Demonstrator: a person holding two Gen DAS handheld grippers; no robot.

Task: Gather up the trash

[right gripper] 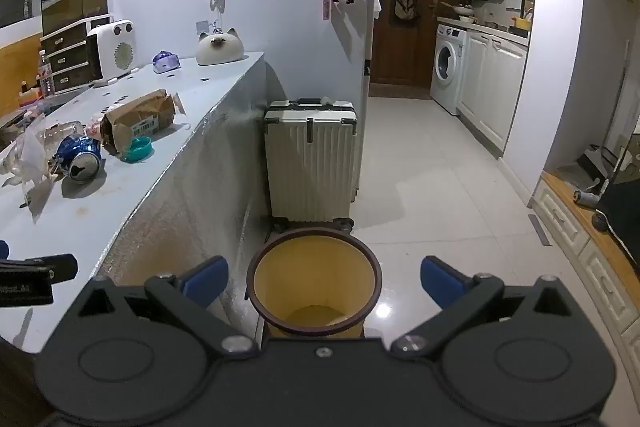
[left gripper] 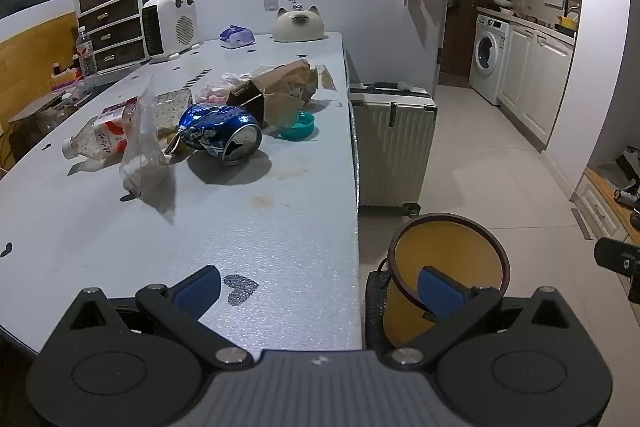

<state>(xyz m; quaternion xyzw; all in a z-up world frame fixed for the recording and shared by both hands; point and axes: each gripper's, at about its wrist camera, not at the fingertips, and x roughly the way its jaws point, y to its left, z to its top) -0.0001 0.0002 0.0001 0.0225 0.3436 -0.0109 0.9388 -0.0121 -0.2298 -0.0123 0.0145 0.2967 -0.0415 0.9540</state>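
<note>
Can [left gripper: 224,137] well beyond left gripper [left gripper: 320,293] — seemingly crushed.

Your trash sits clustered mid-table: a crushed blue can [left gripper: 220,135] on its side, open end toward you. At its 9 o'clock lie a crumpled clear wrapper [left gripper: 142,147] and a clear plastic bottle [left gripper: 100,139] with a red-and-white label, lying flat. At 1 o'clock is a torn brown paper bag [left gripper: 280,87]; at 3 o'clock, a teal lid [left gripper: 298,126]. The yellow bin [right gripper: 314,283] stands upright on the floor, looking empty.
</note>
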